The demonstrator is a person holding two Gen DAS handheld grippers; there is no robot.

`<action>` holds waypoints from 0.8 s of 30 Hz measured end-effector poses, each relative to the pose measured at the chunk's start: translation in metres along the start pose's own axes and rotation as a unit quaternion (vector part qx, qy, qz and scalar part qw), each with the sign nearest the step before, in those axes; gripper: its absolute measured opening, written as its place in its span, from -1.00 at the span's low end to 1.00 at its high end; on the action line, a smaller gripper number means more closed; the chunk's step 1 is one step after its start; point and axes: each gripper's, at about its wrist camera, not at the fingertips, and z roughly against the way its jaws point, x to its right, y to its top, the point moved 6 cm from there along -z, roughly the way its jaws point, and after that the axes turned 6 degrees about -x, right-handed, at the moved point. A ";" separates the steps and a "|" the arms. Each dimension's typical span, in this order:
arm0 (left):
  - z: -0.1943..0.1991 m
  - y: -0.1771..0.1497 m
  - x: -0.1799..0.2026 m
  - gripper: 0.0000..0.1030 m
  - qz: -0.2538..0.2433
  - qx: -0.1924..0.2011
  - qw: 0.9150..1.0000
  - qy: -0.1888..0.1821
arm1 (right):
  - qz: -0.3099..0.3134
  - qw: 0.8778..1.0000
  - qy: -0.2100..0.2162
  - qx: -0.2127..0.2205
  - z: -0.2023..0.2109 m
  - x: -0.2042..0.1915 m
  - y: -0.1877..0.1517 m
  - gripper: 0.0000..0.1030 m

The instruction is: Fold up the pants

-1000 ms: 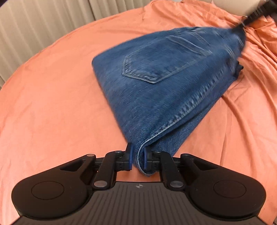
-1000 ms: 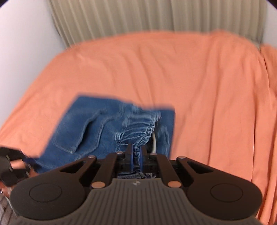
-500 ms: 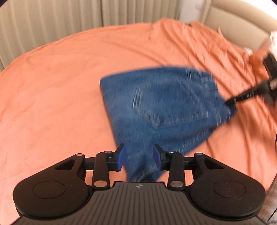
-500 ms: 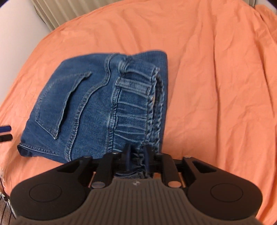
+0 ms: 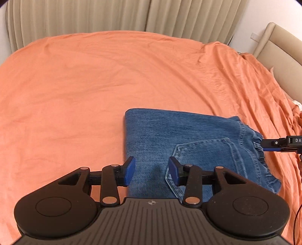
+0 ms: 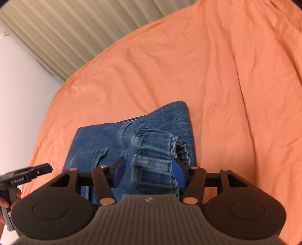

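The blue denim pants (image 5: 188, 139) lie folded into a compact rectangle on the orange bed sheet (image 5: 94, 84), back pocket facing up. My left gripper (image 5: 152, 170) is open, its jaws hovering over the near edge of the fold with nothing between the pads. My right gripper (image 6: 148, 172) is open, its jaws standing either side of the gathered waistband (image 6: 154, 156) without pinching it. The pants (image 6: 113, 143) show in the right wrist view too. The right gripper's tip (image 5: 273, 144) shows at the waistband end, and the left gripper (image 6: 28, 173) at the far left.
The orange sheet covers the whole bed and is wrinkled toward the right side (image 5: 254, 84). Beige curtains (image 5: 113, 17) hang behind the bed. A padded beige headboard (image 5: 281, 49) stands at the right. A white wall (image 6: 18, 84) is at the left.
Both grippers have let go of the denim and opened. The pants have come down from being held up and now lie flat on the sheet. Both grippers have drawn back slightly.
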 end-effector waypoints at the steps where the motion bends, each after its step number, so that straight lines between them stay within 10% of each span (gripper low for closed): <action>1: -0.004 0.000 0.000 -0.07 -0.001 -0.001 1.000 0.000 | -0.006 1.000 0.001 -0.002 -0.006 0.004 0.002 0.04; 6: -0.018 -0.003 -0.002 -0.07 -0.005 -0.006 1.000 0.002 | -0.038 0.999 0.009 -0.002 -0.025 0.025 0.005 0.12; 9: -0.024 -0.004 -0.004 -0.07 0.001 -0.008 1.000 0.004 | -0.034 0.999 0.022 0.010 -0.025 0.026 0.010 -0.41; 15: -0.025 -0.008 -0.003 -0.07 0.019 -0.009 1.000 -0.003 | -0.045 0.999 0.020 -0.001 -0.026 0.023 0.013 -0.19; 18: -0.018 -0.009 -0.003 -0.07 0.030 -0.009 0.999 -0.011 | -0.066 0.998 0.009 0.002 -0.034 0.026 0.008 -0.52; 24: 0.004 0.001 -0.006 -0.07 0.013 0.023 1.000 0.001 | 0.089 0.994 -0.033 0.061 0.002 -0.049 0.020 -0.79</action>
